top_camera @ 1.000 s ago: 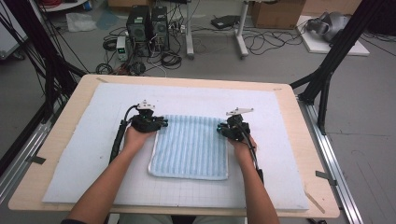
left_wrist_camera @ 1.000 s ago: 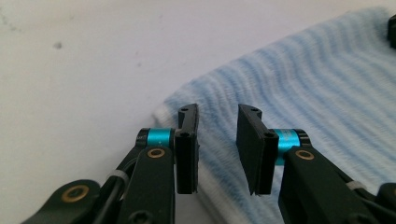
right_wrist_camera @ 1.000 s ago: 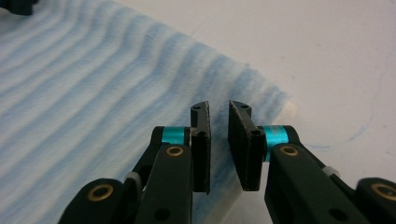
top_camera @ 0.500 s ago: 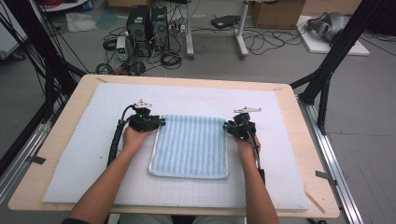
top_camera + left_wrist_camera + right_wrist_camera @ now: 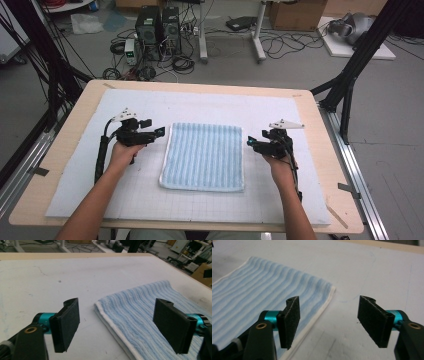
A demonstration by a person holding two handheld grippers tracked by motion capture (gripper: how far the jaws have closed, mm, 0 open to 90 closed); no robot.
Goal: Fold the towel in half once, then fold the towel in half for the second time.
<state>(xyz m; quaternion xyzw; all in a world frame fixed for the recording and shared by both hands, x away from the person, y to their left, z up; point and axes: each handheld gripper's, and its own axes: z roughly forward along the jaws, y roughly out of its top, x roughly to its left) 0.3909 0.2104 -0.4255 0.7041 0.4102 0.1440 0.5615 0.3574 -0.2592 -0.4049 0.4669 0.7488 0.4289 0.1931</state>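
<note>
High view looks down over the table (image 5: 310,107); both gripper views skim close, sharing the towel (image 5: 204,155).

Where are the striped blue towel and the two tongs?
striped blue towel (image 5: 204,155), high view, middle of the cloth.
left tongs (image 5: 161,131), high view, between the tips, beside the towel's left edge.
right tongs (image 5: 248,142), high view, between the tips, beside its right edge.

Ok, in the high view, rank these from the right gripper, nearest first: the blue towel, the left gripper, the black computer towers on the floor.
1. Blue towel, flat just beside the right gripper, toward table centre.
2. Left gripper, across the towel at its other edge.
3. Black computer towers, on the floor beyond the table's far edge.
</note>
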